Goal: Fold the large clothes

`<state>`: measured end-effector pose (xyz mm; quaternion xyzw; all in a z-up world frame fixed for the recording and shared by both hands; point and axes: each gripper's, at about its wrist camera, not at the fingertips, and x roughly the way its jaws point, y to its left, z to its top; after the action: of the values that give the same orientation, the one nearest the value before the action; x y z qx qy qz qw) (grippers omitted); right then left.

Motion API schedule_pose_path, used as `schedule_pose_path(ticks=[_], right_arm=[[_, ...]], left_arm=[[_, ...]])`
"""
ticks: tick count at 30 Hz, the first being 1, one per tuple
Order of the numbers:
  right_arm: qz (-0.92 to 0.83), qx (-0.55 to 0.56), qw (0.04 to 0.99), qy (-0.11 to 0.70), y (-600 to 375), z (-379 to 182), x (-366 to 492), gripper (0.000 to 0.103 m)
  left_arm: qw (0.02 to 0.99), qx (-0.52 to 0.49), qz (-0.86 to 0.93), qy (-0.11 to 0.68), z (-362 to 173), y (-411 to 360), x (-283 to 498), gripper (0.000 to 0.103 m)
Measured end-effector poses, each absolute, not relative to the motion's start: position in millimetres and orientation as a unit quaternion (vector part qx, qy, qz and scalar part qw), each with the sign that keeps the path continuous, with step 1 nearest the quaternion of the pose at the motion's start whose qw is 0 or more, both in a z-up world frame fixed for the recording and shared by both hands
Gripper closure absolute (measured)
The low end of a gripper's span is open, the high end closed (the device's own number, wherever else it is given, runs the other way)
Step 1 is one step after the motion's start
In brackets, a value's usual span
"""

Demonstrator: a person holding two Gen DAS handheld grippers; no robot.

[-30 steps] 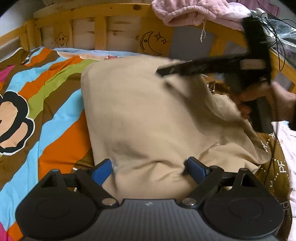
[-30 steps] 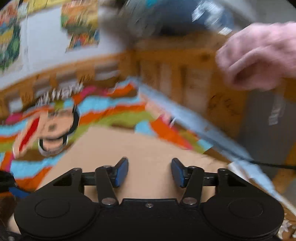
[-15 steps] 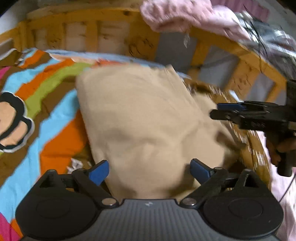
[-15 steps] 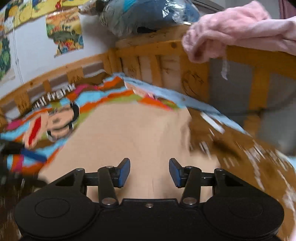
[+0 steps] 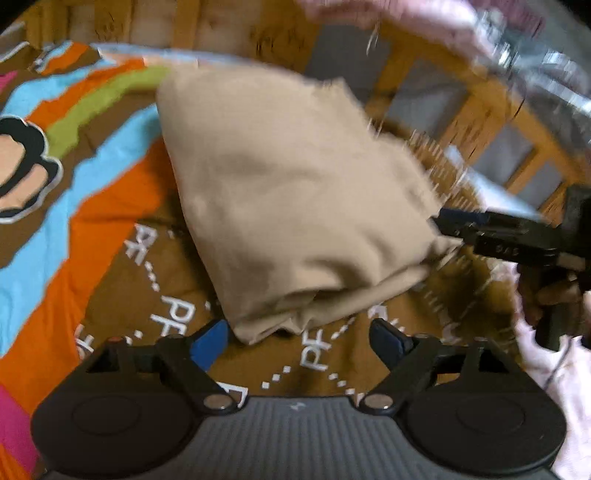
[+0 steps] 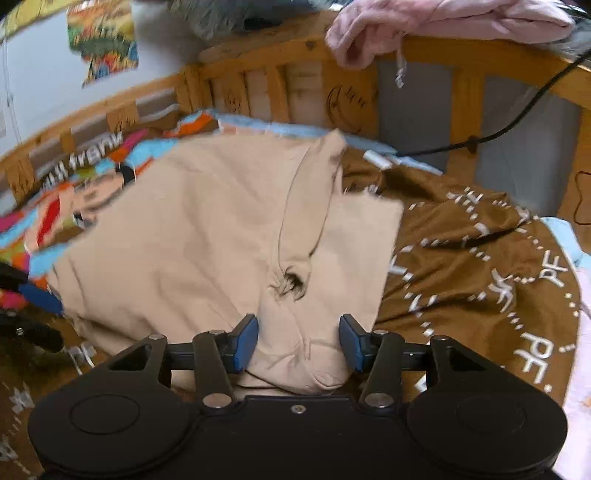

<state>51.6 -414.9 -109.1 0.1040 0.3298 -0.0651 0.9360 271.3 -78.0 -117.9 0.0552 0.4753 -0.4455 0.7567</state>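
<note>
Two grippers: both mine, both at the near edge of the beige garment [image 6: 207, 236].
Garment: it lies partly folded on the bed, across the striped cartoon bedspread [image 5: 74, 155] and the brown lettered blanket [image 6: 480, 258].
Right gripper [image 6: 298, 341]: its fingers are opening, with a bunched corner of the beige cloth between them; the pads look just clear of it, so I judge I am not clamping it.
Left gripper [image 5: 300, 341]: fingers wide apart and closing a little, nothing between them but brown blanket; the left pad [image 5: 210, 341] sits just beside the cloth's near corner.
Risk, loose corner: with neither gripper clamped, the thick bunched corner may spring up and undo the fold.
Risk, wrong layer: the brown blanket lies right under the edge, so a low pinch could catch blanket along with garment.
Risk, blur: the left view is smeared, so my aim at the edge is uncertain.
Surface: soft and rumpled.
Room: wooden bed rail [image 6: 280, 85] behind, pink clothing [image 6: 443, 22] draped over it, a black cable [image 6: 517, 114], posters [image 6: 103, 48] on the wall.
</note>
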Motion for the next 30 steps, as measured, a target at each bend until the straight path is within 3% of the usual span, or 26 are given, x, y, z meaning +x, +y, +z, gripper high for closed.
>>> schedule_pose_path(ticks=[2, 8, 9, 13, 17, 19, 24, 26, 30], right_arm=[[-0.071, 0.139, 0.937, 0.314, -427, -99, 50, 0.036], [-0.092, 0.304, 0.881, 0.35, -472, -115, 73, 0.037], [-0.093, 0.316, 0.876, 0.354, -473, -119, 75, 0.04], [-0.11, 0.224, 0.905, 0.345, -442, -107, 74, 0.085], [-0.046, 0.04, 0.945, 0.321, -379, -83, 67, 0.091], [-0.033, 0.015, 0.947, 0.319, -368, -81, 71, 0.091], [-0.064, 0.1, 0.936, 0.332, -418, -83, 85, 0.069], [-0.055, 0.153, 0.922, 0.352, -444, -88, 95, 0.044], [-0.037, 0.253, 0.89, 0.377, -483, -107, 115, 0.032]], left_arm=[[0.773, 0.035, -0.448, 0.447, -105, -69, 276, 0.004], [0.806, 0.02, -0.419, 0.416, -97, -100, 332, 0.003], [0.8, 0.023, -0.416, 0.433, -102, -110, 346, 0.003], [0.771, 0.019, -0.418, 0.481, -126, -131, 376, 0.006], [0.774, 0.037, -0.428, 0.465, -135, -132, 369, 0.006], [0.772, 0.032, -0.426, 0.47, -140, -129, 371, 0.005], [0.766, 0.013, -0.414, 0.492, -147, -132, 376, 0.005], [0.766, 0.02, -0.419, 0.487, -146, -133, 378, 0.002], [0.747, -0.012, -0.435, 0.503, -150, -130, 391, 0.001]])
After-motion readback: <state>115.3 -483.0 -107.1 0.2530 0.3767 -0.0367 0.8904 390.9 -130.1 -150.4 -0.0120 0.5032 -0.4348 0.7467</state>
